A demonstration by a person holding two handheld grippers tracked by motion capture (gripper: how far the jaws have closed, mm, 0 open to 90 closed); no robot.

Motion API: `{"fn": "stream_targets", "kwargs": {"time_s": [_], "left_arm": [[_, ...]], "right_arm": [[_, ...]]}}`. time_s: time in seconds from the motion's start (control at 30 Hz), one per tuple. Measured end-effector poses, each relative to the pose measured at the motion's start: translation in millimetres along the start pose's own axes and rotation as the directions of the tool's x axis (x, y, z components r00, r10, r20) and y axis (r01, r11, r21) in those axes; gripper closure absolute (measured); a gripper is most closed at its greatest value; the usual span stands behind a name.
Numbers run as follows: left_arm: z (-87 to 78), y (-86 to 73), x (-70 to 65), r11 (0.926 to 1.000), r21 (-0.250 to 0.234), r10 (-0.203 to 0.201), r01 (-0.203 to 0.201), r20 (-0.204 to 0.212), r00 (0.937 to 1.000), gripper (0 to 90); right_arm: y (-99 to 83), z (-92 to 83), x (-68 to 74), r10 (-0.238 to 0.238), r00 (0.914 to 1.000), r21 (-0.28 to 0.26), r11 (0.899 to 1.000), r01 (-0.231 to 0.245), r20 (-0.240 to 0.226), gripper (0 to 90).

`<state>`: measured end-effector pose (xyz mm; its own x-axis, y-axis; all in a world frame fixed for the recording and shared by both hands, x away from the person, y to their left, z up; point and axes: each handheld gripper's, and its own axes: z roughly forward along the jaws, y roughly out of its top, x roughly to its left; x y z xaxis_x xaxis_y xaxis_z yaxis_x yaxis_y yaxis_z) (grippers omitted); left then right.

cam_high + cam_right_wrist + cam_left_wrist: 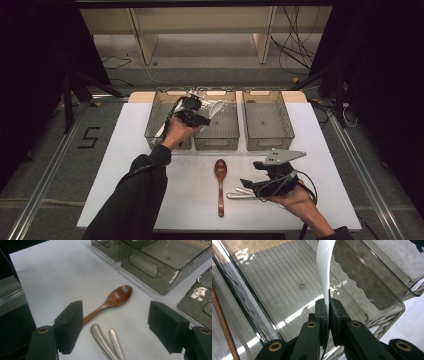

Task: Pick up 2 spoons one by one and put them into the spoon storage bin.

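The left claw (329,305) is pinching the handle of a white spoon (323,272) over the middle bin (216,120), one of 3 clear bins at the back of the worktop (150,125). Its 2 black jaws are pressed tight on the thin handle.

The grip is only on the very end of the handle (a small hold for a long spoon). I think the spoon could swing or slip out and drop with a clatter. Its round end could also bump the wall of the bin if the hand goes down crooked.

The bin looks wide and bare inside, so there is good room to set the spoon down. The left bin (159,117) sits just beside it, and its wall is close to the hand.

The right claw (115,327) is spread wide and holds nothing. It waits low over 2 metal handles (106,341), with a brown wooden spoon (112,301) lying just beside them. These lie so close together that grabbing 1 could knock another. Around them the worktop has lots of open room.
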<state>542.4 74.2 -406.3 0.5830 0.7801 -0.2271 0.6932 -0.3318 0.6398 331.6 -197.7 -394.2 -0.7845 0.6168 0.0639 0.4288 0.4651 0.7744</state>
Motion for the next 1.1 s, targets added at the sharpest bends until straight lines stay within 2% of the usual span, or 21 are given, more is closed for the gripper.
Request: {"fn": "stream_targets", "kwargs": {"time_s": [0.17,0.4,0.47,0.6,0.73,0.83,0.9,1.1], "left_arm": [[4.6,-2.2,-0.8,0.9999,0.009,-0.005,0.005,0.001,1.0,84.0],[7.8,-4.0,1.9,0.9991,0.018,-0.038,0.038,0.003,0.9993,82.8],[6.6,-3.7,1.9,0.9986,0.017,-0.051,0.051,0.015,0.9986,74.3],[-1.3,-1.7,-0.5,0.999,0.0,-0.045,0.045,0.017,0.9988,66.7],[-8.9,-1.7,-5.5,0.9989,0.034,-0.033,0.032,0.02,0.9992,52.5],[-17.3,-4.2,-11.2,0.999,0.032,-0.032,0.032,0.022,0.9992,45.0],[-23.7,-7.5,-14.7,0.9995,0.018,-0.027,0.026,0.028,0.9992,41.4],[-39.3,-24.2,-27.9,0.9998,0.021,-0.002,0.002,0.035,0.9994,34.0]], "right_arm": [[0.0,0.4,0.0,0.0,1.0,0.0,1.0,0.0,-0.002,29.4],[-0.1,0.0,0.0,-0.001,1.0,0.0,1.0,0.001,-0.001,29.4],[-0.2,0.1,-0.1,0.0,1.0,0.001,1.0,0.0,-0.002,29.4],[0.0,0.1,0.4,-0.004,1.0,-0.001,1.0,0.004,-0.003,29.4],[0.0,-0.2,0.3,-0.001,1.0,-0.001,1.0,0.001,-0.001,29.4],[0.1,-0.4,0.5,0.0,1.0,-0.002,1.0,0.0,0.001,29.4],[0.2,-0.7,0.6,0.0,1.0,-0.002,1.0,0.0,0.002,29.4],[0.2,-0.6,0.6,0.001,1.0,-0.001,1.0,-0.001,0.005,29.4]]}}
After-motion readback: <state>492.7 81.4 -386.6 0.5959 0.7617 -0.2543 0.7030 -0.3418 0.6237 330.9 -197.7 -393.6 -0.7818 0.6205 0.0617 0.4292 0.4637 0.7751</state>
